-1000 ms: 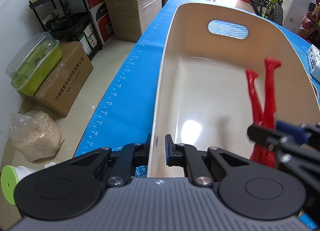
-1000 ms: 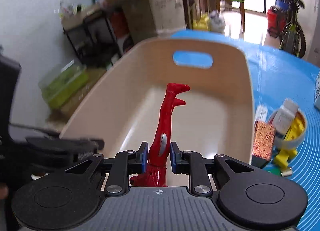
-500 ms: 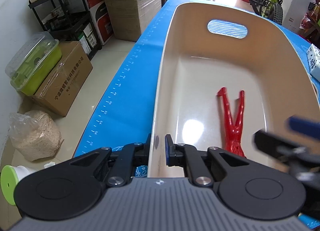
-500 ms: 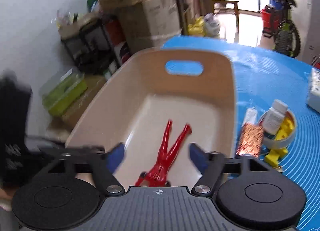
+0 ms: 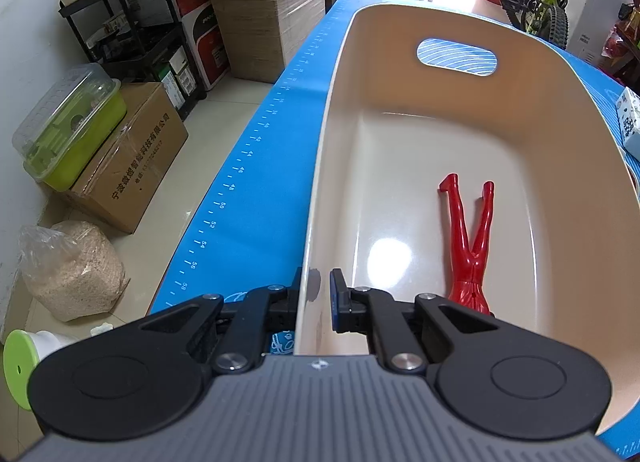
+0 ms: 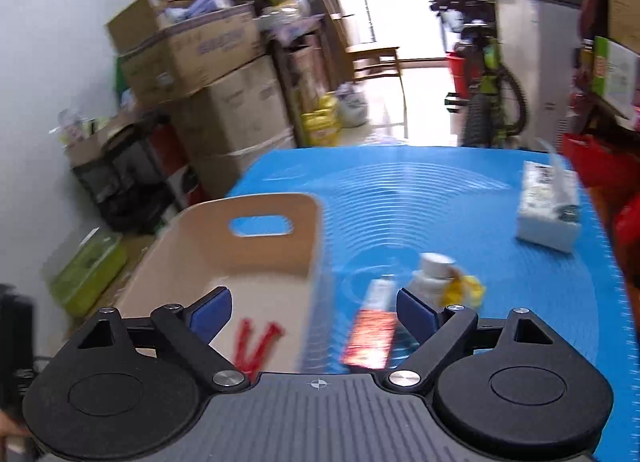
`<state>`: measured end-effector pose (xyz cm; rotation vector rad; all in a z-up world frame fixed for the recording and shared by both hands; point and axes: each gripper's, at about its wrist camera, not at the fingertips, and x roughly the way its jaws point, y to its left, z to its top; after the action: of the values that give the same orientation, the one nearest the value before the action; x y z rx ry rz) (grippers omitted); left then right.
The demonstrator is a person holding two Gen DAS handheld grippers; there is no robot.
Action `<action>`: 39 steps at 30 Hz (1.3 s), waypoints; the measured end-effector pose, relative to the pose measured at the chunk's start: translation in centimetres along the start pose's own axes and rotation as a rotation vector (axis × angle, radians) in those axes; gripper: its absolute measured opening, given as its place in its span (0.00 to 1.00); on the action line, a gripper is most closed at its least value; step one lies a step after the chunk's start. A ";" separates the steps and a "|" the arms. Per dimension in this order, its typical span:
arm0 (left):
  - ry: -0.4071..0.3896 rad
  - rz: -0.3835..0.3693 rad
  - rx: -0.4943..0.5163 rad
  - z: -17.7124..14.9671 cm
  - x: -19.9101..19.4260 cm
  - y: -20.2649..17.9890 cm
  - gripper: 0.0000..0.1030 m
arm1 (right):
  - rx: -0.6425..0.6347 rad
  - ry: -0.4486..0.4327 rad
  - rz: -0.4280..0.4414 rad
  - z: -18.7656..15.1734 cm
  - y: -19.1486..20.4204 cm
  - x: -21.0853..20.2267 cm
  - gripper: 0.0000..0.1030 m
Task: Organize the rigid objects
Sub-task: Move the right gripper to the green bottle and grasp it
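Red plastic, the toy figure [image 5: 472, 246] lies flat on the floor of our cream bin [image 5: 568, 198], legs toward the far handle slot. Our left gripper [image 5: 314, 294] is clenched on the bin's near wall, probably to steady it. Our right gripper [image 6: 314, 312] has nothing between its opening fingers; the figure sits below and left, an orange packet [image 6: 370, 336] on the blue surface [image 6: 460, 198] ahead.

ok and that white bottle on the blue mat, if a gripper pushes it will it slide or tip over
The white bottle looks upright, taller than wide, so a high push would likely tip it; once down, its round body could roll. It appears to be light plastic, so even a small nudge should shift it. The yellow pieces close beside it may block a slide that way, though the view is blurred.
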<state>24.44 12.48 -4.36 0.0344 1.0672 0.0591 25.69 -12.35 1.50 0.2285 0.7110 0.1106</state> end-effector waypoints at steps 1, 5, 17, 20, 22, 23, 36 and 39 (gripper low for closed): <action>0.000 0.000 -0.003 0.0 0.0 0.0 0.13 | 0.011 0.002 -0.017 0.0 -0.7 0.1 0.88; -0.001 0.004 -0.004 0.0 0.0 0.0 0.13 | 0.039 0.022 -0.092 -0.6 -3.5 1.0 0.88; 0.002 0.001 -0.005 0.0 0.0 0.0 0.13 | -0.034 0.251 -0.174 -4.7 -6.3 6.9 0.88; 0.002 -0.001 -0.006 0.0 0.0 0.1 0.13 | -0.064 0.287 -0.173 -5.5 -6.1 7.6 0.88; 0.002 -0.002 -0.005 0.0 -0.1 0.0 0.13 | -0.076 0.306 -0.171 -5.8 -6.0 8.2 0.88; 0.002 -0.001 -0.005 0.0 0.0 0.0 0.13 | -0.080 0.311 -0.169 -6.0 -6.1 8.3 0.88; 0.001 0.007 0.004 0.0 0.0 -0.1 0.13 | -0.088 0.334 -0.169 -7.0 -6.3 10.7 0.95; 0.002 0.009 0.004 0.0 0.0 -0.1 0.13 | -0.105 0.323 -0.173 -7.4 -6.4 11.0 0.94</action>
<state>24.45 12.41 -4.39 0.0428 1.0690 0.0648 29.25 -15.32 -12.47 0.0474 1.0402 0.0186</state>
